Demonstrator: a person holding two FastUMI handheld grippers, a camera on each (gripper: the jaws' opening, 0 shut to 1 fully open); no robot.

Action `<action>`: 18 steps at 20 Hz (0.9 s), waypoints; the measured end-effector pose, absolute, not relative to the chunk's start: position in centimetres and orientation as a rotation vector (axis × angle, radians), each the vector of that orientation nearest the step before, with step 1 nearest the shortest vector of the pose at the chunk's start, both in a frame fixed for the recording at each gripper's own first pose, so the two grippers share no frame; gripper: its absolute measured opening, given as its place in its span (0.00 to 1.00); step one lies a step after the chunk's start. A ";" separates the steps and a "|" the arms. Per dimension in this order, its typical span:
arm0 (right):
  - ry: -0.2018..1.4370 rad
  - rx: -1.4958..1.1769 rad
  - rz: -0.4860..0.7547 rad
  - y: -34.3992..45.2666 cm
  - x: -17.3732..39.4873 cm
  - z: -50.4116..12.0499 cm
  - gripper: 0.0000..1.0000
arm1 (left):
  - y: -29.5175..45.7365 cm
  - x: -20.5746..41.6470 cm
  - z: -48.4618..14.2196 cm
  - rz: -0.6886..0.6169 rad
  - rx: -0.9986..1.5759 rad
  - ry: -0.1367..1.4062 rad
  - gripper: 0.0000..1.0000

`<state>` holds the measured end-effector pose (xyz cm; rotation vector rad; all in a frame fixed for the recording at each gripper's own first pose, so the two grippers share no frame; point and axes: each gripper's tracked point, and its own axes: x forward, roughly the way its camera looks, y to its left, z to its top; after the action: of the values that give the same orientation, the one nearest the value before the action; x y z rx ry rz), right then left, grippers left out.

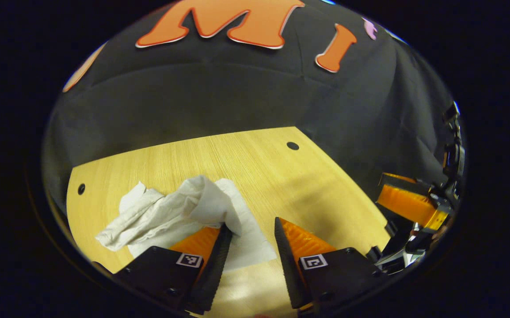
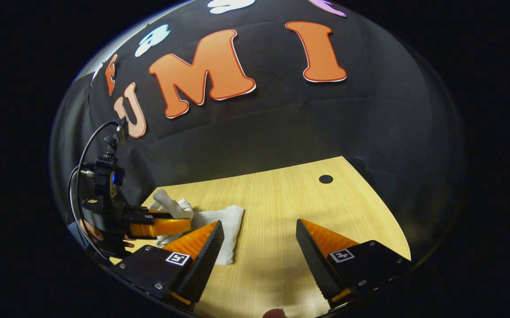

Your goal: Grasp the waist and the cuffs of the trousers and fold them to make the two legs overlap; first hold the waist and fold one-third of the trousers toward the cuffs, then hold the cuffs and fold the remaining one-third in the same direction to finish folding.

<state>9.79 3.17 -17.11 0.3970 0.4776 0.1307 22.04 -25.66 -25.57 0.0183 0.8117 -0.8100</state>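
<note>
The trousers (image 1: 171,216) are lying as a small white crumpled heap on the wooden table (image 1: 255,168), sitting in the lower left of the left gripper view and at the left-centre of the right gripper view (image 2: 211,223). They are looking light, thin and limp, the sort of cloth that is going to sag and bunch rather than hold a crease, so I judge each grab needs both layers pinched at an edge and not in the loose middle. One ridge is standing up near the top of the heap, while a flatter flap is spreading toward the bottom centre of the frame. Which end is waist and which is cuffs is hard to say from here; the heap is too rumpled.

The left gripper (image 1: 253,234) is hovering with its jaws standing wide apart and empty, the left finger just overlapping the flat flap's edge. The right gripper (image 2: 259,238) is likewise spread wide and holding nothing, with bare table between its fingers and the cloth just beside its left finger.
</note>
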 end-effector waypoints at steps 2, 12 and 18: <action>0.475 0.410 0.124 2.9 9.7 -17.2 0.98 | -26.2 21.7 -26.2 -0.807 0.102 0.800 0.75; 0.455 0.427 0.074 1.5 9.8 -16.5 0.98 | -26.6 17.7 -25.9 -0.887 0.296 0.654 0.98; 0.453 0.419 0.068 0.9 9.3 -16.0 0.98 | -25.2 17.5 -26.2 -0.826 0.368 0.644 1.00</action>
<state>9.33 0.93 -16.03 0.4193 0.4527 0.0676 17.47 -25.21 -26.21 0.3680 0.6444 -0.8262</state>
